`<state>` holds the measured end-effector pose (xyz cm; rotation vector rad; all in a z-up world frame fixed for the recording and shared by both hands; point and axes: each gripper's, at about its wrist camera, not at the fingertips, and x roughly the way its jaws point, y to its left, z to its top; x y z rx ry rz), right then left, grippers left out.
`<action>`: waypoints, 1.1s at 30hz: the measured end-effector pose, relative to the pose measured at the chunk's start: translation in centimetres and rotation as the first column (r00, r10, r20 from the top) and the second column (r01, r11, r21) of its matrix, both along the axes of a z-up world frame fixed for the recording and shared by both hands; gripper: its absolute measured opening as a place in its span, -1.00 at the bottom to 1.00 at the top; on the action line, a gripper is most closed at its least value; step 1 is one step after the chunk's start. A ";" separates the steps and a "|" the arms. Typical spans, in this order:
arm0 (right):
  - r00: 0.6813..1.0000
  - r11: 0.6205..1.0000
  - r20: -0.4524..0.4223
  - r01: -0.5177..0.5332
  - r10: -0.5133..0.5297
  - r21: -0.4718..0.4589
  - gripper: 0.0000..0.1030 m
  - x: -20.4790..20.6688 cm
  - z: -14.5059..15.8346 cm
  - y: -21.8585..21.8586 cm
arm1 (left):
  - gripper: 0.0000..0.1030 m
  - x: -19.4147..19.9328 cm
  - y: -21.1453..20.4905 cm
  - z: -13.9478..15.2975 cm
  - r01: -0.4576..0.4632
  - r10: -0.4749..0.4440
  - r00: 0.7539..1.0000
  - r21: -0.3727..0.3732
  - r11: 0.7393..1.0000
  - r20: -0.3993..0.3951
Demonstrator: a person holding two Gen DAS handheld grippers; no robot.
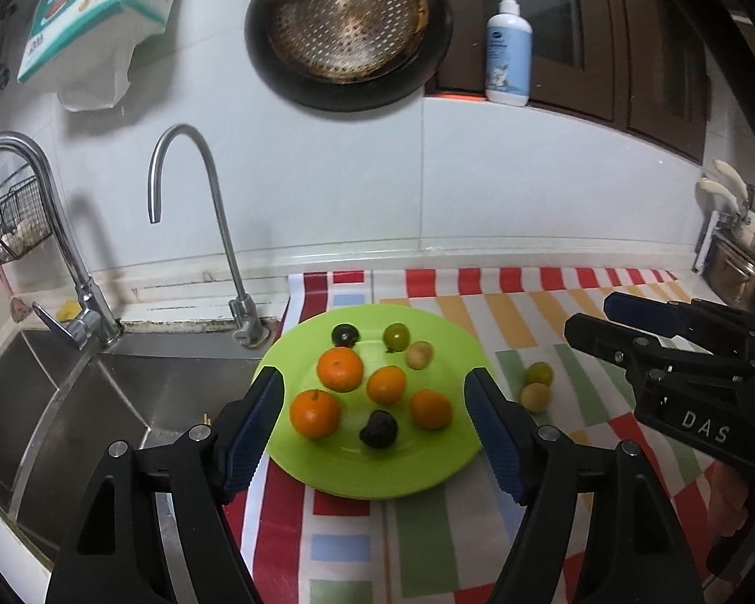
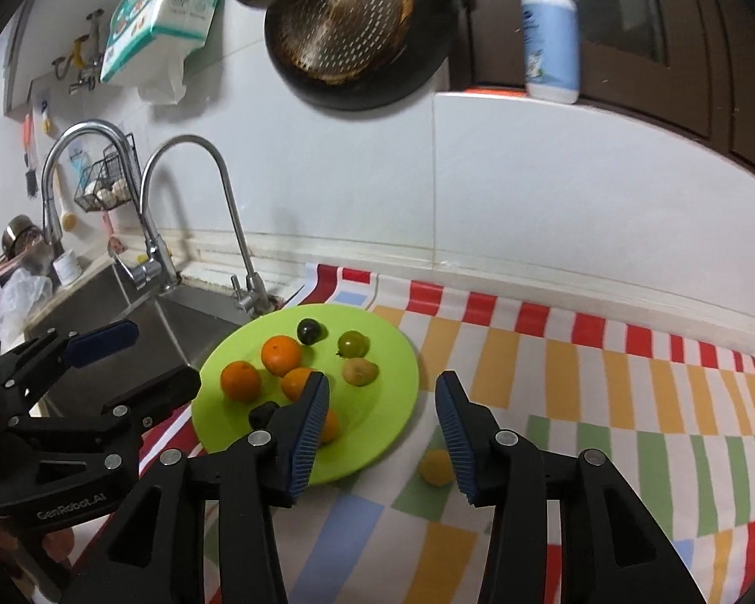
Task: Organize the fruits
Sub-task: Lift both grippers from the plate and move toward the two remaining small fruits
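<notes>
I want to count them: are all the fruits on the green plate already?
No, two small fruits, one green and one yellowish, lie on the striped cloth beside the green plate.

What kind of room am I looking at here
Most likely a home kitchen counter: a stainless sink with a gooseneck faucet, a perforated pan hanging on the tiled wall, and a green plate of fruit on a striped cloth.

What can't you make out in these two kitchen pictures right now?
- Right wrist view: the yellowish fruit on the cloth is partly behind the right gripper; the green fruit beside it is hidden entirely.
- Right wrist view: one orange and a dark fruit on the green plate are partly covered by the same jaws.
- Both views: soap bottle label too small.
</notes>
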<state>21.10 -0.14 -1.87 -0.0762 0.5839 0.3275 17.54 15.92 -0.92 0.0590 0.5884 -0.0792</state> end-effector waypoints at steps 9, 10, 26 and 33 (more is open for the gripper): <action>0.998 0.999 0.033 0.052 -0.052 0.002 -0.12 -3.0 1.1 -2.3 | 0.45 -2.4 -2.0 0.6 0.045 -0.045 0.999 0.013 0.999 0.023; 0.998 0.998 0.036 0.056 -0.056 0.001 -0.12 -3.3 1.2 -2.5 | 0.45 -2.7 -2.2 0.6 0.050 -0.051 0.998 0.016 0.999 0.025; 0.994 0.995 0.045 0.097 -0.095 -0.027 -0.12 -6.1 0.8 -5.5 | 0.45 -4.1 -5.9 -0.2 0.114 -0.115 0.993 0.021 0.993 0.030; 0.996 0.995 0.032 0.090 -0.089 -0.051 -0.12 -5.6 0.2 -7.0 | 0.44 -3.2 -8.0 -1.1 0.154 -0.155 0.988 0.020 0.988 0.023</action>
